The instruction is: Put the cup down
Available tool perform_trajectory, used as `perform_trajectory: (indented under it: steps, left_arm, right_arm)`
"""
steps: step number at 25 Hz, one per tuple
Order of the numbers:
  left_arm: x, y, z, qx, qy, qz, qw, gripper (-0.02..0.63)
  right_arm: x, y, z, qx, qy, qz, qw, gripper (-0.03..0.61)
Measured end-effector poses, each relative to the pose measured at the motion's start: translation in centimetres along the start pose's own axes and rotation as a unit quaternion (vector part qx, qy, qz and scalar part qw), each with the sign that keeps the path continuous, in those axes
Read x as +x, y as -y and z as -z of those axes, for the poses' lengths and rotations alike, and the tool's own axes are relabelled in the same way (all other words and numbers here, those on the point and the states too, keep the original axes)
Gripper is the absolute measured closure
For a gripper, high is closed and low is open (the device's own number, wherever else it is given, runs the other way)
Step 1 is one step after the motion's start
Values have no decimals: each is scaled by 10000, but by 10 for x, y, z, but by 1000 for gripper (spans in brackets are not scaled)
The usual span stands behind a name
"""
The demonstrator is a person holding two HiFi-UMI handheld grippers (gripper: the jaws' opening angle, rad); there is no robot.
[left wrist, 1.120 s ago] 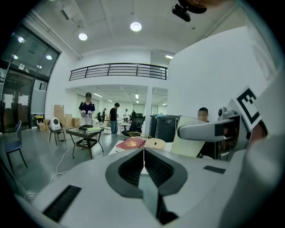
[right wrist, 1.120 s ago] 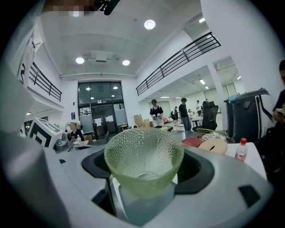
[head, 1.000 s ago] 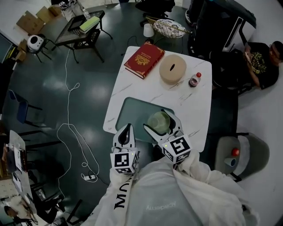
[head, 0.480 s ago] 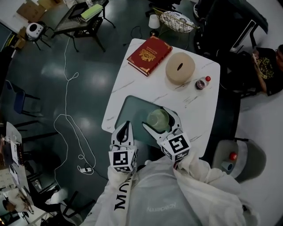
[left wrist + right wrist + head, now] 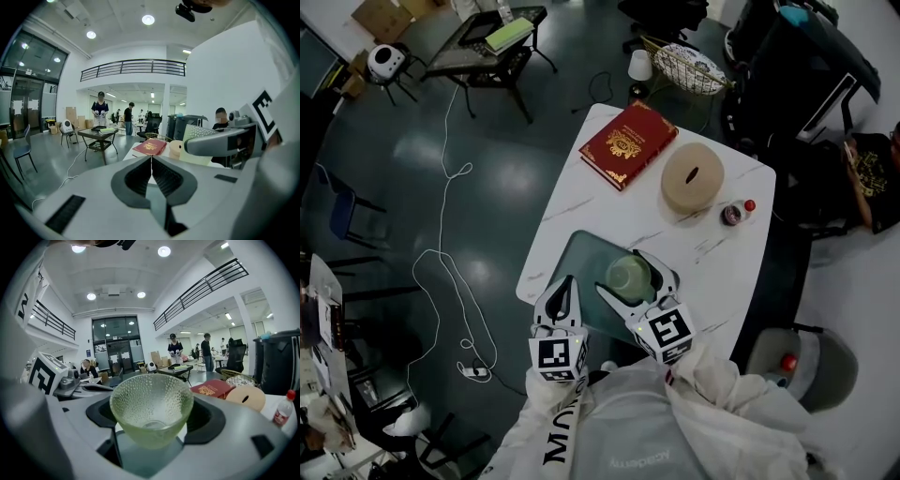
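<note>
A pale green dimpled glass cup sits upright between the jaws of my right gripper, which is shut on it above the dark green mat at the near edge of the white table. My left gripper hangs at the mat's near left corner, shut, with nothing between its ribbed pads. In the left gripper view the right gripper's jaw and the cup show at the right.
On the far half of the table lie a red book, a round tan lidded box and a small red-capped bottle. A wire basket and a white cup sit on the floor beyond; a cable trails at the left.
The view has shifted, so the table now sits lower and more to the right. Both grippers keep their places over the mat, and the cup stays held.
</note>
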State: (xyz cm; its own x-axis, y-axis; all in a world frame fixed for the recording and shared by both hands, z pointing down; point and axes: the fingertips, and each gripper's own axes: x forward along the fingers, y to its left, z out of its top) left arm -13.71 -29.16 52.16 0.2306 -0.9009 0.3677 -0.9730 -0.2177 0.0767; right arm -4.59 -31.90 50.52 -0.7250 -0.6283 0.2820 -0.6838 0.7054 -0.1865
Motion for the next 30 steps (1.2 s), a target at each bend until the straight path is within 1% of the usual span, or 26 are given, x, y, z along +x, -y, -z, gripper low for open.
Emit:
perform_trajectory:
  steps: [3,10,15,24,30]
  left_arm:
    - [2,-6,-6,28,53,-89,9999,600]
    - [8,-12,-5,11,18,-216,9998,600]
    - [19,-11,4,-11,-76,-182,9998,600]
    - [34,-24,16,-129,-198,-323,9992,600]
    - [42,-37,25,-188,-268,-424,9986,600]
  right_arm:
    - [8,-1,-4,-49,34,-79,10000,183]
    - [23,1,-4,-122,-7,-232,9997,183]
    - [34,1,3,-191,-129,-325,9992,183]
    - [59,-2,22,-122,-310,-524,9981,183]
    - [73,2,37,-175,-451,-559,9973,183]
